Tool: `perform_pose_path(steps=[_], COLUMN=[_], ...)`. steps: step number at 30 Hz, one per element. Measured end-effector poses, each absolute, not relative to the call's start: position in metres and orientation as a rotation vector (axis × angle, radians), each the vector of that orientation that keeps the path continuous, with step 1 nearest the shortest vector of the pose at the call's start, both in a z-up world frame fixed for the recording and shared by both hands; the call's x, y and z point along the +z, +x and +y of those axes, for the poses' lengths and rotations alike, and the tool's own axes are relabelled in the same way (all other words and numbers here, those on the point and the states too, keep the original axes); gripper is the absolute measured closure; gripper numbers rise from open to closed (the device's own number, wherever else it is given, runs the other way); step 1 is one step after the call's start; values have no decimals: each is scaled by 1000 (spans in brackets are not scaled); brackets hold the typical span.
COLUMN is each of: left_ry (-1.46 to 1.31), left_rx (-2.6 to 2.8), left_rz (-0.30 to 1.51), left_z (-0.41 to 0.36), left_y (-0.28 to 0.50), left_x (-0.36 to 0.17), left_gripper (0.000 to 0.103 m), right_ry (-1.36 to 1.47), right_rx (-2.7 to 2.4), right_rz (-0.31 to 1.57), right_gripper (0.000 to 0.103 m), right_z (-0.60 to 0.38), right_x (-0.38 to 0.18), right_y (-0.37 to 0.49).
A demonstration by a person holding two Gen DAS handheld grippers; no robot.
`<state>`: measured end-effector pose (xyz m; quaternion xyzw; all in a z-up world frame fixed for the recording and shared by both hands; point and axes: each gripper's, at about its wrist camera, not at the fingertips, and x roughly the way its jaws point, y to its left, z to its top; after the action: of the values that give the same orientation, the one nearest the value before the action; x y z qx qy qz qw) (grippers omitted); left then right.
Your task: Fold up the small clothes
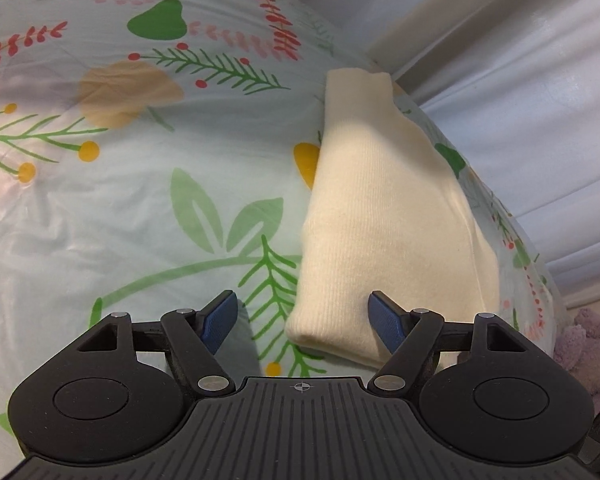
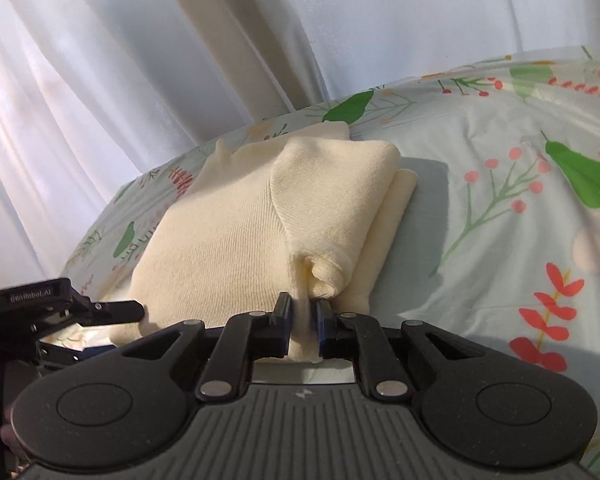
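A cream knitted garment [image 1: 384, 208] lies folded into a long bundle on the floral sheet [image 1: 148, 208], close to the sheet's edge. My left gripper [image 1: 303, 320] is open, its blue pads [image 1: 220, 320] standing wide on either side of the bundle's near corner without pressing it. In the right wrist view the same cream garment [image 2: 228, 232] shows stacked folds and a rolled edge. My right gripper [image 2: 303, 314] is shut on that near edge, with cloth pinched between its pads. The left gripper [image 2: 126, 330] is at the bundle's left end.
White curtains [image 2: 100, 60] hang just past the sheet's edge behind the garment. A fluffy purple thing [image 1: 588, 348] lies off the sheet at the lower right of the left wrist view. Patterned sheet [image 2: 500, 220] stretches out to the right of the garment.
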<state>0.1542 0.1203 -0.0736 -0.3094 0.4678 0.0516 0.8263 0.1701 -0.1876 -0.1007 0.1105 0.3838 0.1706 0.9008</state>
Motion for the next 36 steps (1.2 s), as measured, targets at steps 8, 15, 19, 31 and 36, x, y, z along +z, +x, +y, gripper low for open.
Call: perform_pose_path(steps=[8, 15, 19, 31, 36], left_ry=[-560, -389, -325, -149, -93], left_rx=[133, 142, 150, 223, 256], left_rz=[914, 967, 950, 1022, 1037], left_z=[130, 98, 97, 92, 86], left_y=[168, 206, 197, 120, 114], left_x=[-41, -61, -59, -40, -34], left_gripper=[23, 7, 5, 6, 6], right_ry=[128, -193, -165, 116, 153], right_rx=[243, 274, 276, 333, 206], right_rz=[679, 663, 679, 1022, 1010], right_gripper=[77, 76, 73, 8, 4], right_z=[-181, -123, -133, -173, -182], right_x=[-47, -89, -84, -89, -71], right_y=[161, 195, 190, 104, 96])
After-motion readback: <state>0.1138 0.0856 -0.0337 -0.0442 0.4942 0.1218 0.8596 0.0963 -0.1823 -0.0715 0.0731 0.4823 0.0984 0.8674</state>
